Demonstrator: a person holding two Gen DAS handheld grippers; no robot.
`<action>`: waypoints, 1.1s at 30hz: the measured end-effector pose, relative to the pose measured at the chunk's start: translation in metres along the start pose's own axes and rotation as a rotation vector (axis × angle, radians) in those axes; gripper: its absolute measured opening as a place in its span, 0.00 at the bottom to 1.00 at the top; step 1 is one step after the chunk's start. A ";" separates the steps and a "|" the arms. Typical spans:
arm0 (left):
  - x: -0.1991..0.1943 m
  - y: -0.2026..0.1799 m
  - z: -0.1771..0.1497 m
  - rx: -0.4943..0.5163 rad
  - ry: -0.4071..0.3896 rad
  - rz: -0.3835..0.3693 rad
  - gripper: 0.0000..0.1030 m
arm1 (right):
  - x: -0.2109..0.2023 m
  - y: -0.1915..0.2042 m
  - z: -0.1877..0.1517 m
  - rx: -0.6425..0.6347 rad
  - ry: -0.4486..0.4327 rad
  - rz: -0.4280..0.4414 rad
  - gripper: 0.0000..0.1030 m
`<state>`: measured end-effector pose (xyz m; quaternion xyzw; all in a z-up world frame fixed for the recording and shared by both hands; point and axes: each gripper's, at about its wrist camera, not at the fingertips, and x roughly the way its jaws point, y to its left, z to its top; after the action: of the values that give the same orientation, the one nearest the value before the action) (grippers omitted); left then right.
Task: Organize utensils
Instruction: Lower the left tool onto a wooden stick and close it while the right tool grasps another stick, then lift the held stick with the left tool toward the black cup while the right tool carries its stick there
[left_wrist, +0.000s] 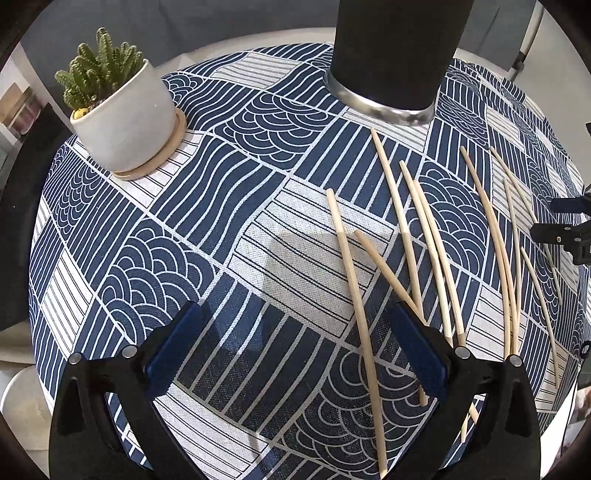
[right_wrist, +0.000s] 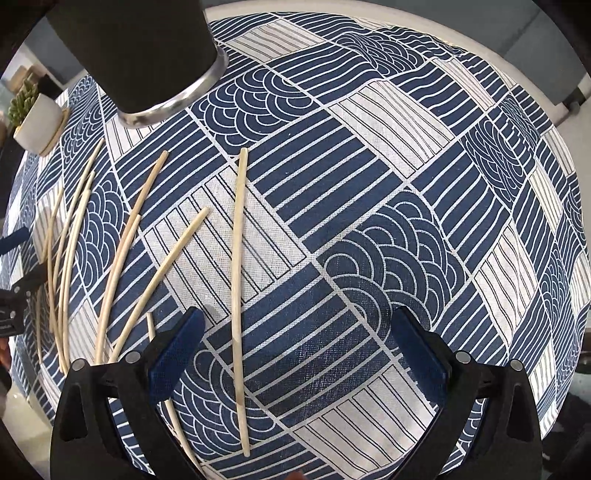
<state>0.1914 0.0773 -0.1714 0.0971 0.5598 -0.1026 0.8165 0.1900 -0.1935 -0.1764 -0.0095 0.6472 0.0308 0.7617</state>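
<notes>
Several pale wooden chopsticks (left_wrist: 424, 236) lie scattered on a blue and white patterned tablecloth (left_wrist: 221, 221). A tall black cup with a metal base (left_wrist: 391, 66) stands at the far side; it also shows in the right wrist view (right_wrist: 144, 62). My left gripper (left_wrist: 295, 339) is open and empty above the cloth, with one chopstick (left_wrist: 354, 295) lying between its fingers. My right gripper (right_wrist: 299, 343) is open and empty, with one chopstick (right_wrist: 238, 288) lying between its fingers. The other chopsticks (right_wrist: 92, 240) lie to its left.
A cactus in a white pot on a wooden saucer (left_wrist: 122, 114) stands at the far left; it also shows in the right wrist view (right_wrist: 35, 118). The round table's white rim (right_wrist: 480, 40) curves behind. The other gripper shows at the right edge (left_wrist: 569, 229).
</notes>
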 end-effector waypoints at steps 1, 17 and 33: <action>-0.001 -0.001 -0.001 -0.006 -0.012 0.000 0.96 | 0.000 0.000 0.001 0.003 0.000 -0.001 0.94; -0.010 -0.011 -0.010 -0.141 0.055 0.028 0.80 | -0.017 -0.003 0.017 -0.119 -0.009 0.020 0.24; -0.016 0.001 -0.005 -0.071 0.118 -0.051 0.09 | -0.018 -0.033 0.044 -0.076 0.042 0.071 0.04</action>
<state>0.1816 0.0807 -0.1586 0.0595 0.6127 -0.0974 0.7820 0.2328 -0.2243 -0.1527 -0.0163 0.6612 0.0822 0.7455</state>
